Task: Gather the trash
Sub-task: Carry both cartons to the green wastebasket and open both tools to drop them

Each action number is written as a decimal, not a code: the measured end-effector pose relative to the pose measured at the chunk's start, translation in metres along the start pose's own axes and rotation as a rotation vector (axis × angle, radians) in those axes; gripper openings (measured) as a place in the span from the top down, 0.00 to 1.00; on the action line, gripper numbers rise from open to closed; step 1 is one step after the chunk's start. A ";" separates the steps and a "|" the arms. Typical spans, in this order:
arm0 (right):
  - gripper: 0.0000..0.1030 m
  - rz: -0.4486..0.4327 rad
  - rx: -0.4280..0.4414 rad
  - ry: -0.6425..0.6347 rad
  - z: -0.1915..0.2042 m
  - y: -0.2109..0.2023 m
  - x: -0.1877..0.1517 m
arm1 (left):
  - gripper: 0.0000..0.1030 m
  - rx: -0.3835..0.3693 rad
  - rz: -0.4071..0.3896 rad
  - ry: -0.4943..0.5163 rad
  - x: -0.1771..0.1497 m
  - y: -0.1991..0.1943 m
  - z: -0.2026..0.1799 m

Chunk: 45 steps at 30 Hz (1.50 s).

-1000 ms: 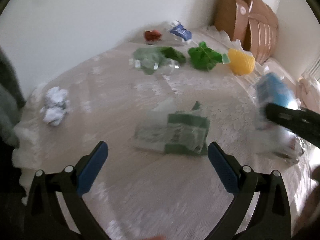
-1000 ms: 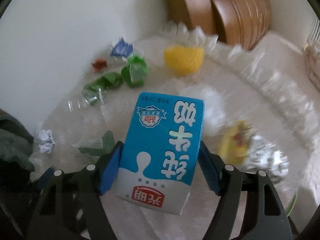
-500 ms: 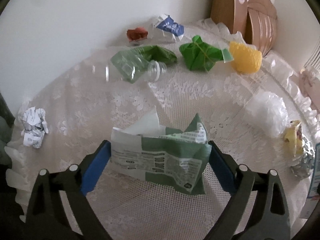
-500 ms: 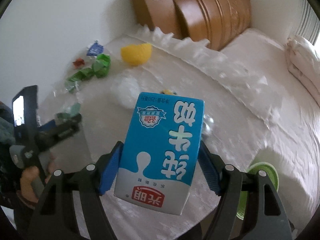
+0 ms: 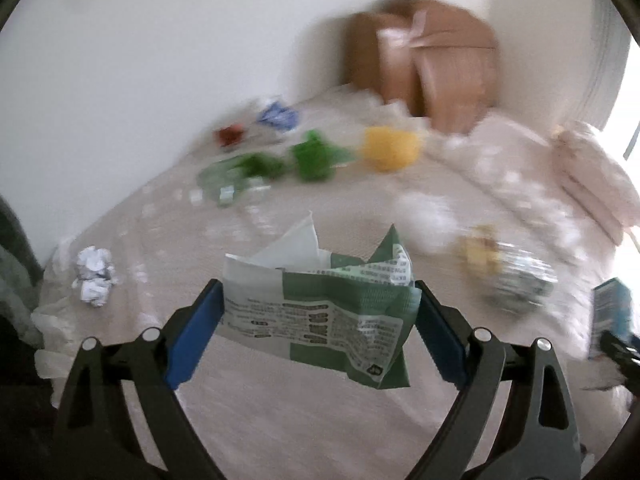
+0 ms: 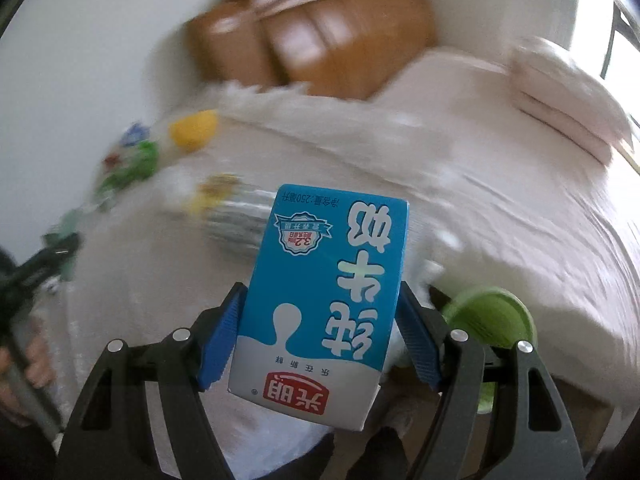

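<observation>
My left gripper (image 5: 318,320) is shut on a crumpled green and white wrapper (image 5: 324,312) and holds it above the lace-covered table (image 5: 280,420). My right gripper (image 6: 320,332) is shut on a blue and white milk carton (image 6: 324,296), held above the table's right edge; the carton also shows at the far right of the left wrist view (image 5: 612,316). A green round bin (image 6: 488,316) stands below, just right of the carton.
On the table lie a white paper ball (image 5: 94,274), a clear bottle (image 5: 228,184), green wrappers (image 5: 316,158), a red scrap (image 5: 230,136), a blue wrapper (image 5: 278,116), a yellow object (image 5: 390,148), white tissue (image 5: 430,212) and a foil snack bag (image 5: 508,268). A brown headboard (image 6: 312,24) and bed (image 6: 520,184) stand behind.
My left gripper has lifted the green wrapper off the table and swung right. My right gripper has carried the carton further right and down toward the green bin.
</observation>
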State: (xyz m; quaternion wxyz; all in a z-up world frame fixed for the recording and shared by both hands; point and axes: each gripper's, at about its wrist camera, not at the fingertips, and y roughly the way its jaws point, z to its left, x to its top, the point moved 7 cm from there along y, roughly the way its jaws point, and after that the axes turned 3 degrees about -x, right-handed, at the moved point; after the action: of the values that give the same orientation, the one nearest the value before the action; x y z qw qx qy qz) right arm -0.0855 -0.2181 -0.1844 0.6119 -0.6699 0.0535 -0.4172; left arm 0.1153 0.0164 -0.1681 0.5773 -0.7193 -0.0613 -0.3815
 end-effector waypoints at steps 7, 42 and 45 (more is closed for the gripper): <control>0.28 0.106 -0.240 0.122 -0.148 0.045 -0.047 | 0.14 -0.179 0.007 0.082 -0.016 -0.033 -0.130; 0.02 0.015 -0.364 0.203 -0.408 -0.022 -0.050 | 0.07 -0.429 0.227 0.432 -0.110 -0.043 -0.488; 0.02 0.018 -0.361 0.187 -0.403 -0.021 -0.050 | 0.08 -0.421 0.224 0.441 -0.110 -0.042 -0.491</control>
State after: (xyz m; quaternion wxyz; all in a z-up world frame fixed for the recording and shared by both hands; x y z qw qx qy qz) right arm -0.3786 -0.4963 -0.2305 0.4779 -0.7265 0.1899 -0.4559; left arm -0.2188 -0.3619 -0.1827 0.4538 -0.7251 0.2252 -0.4665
